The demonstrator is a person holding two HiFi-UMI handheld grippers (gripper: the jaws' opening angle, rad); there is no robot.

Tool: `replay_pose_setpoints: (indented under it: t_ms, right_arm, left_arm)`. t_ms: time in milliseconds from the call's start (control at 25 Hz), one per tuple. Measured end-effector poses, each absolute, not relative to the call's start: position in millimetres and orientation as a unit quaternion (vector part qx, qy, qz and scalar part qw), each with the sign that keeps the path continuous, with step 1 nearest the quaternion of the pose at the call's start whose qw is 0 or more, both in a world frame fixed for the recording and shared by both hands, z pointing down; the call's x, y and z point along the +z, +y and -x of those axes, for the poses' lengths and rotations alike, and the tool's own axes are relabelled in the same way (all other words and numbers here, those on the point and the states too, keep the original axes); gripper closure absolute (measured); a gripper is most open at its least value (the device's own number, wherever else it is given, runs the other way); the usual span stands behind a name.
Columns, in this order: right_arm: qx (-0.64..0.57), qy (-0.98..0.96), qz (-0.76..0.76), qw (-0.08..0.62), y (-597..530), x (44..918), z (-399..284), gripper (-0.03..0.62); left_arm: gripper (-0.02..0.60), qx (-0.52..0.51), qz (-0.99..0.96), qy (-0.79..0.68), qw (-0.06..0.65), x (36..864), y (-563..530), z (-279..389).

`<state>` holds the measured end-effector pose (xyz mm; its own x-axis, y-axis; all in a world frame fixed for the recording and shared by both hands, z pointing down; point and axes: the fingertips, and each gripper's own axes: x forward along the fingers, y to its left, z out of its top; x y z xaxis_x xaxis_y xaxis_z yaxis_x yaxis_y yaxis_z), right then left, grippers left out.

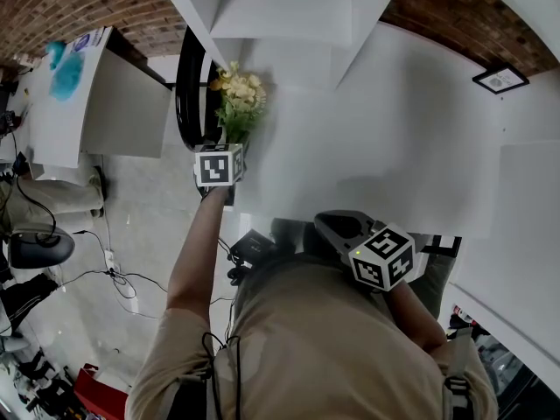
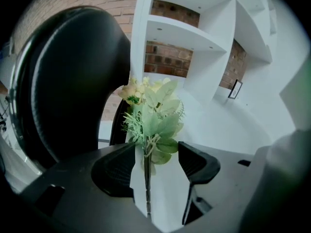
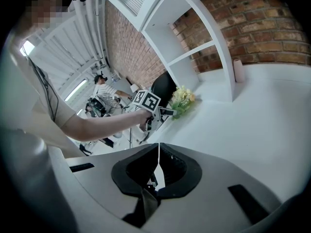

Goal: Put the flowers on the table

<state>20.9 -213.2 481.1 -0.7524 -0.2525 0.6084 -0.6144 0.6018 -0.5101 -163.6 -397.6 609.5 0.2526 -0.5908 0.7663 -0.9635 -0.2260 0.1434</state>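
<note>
Left gripper (image 2: 155, 152): jaws spread wide; flower stem between them, pads clear of it.
Flowers (image 2: 153, 115): on the table (image 1: 394, 147), at its edge by the black chair (image 2: 68, 81).
Right gripper (image 3: 158, 148): jaws pressed together, empty.

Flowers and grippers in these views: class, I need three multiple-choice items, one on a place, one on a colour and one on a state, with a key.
1. Where do the flowers rest?
A in a vase
B on the white table, at its edge by the black chair
C in a basket

2. What colour are the blossoms?
A red
B blue
C pale yellow

3. How stand the jaws of the left gripper?
A apart, the stem between them untouched
B clamped on the stem
C shut and empty

Key:
1 B, the head view shows the bunch on the tabletop beside the chair.
2 C, cream-yellow heads sit over green leaves.
3 A, bare table shows on both sides of the stem.
</note>
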Motion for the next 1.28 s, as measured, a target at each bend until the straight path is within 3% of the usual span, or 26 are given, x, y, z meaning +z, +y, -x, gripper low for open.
replay_pose_setpoints:
  t_ms: [1280]
  right_arm:
    - [0.342,-0.877,-0.247,0.231,-201,463,-9,0.571]
  left_arm:
    - [0.326,0.220,-0.798,-0.487,0.280,540,-370,149]
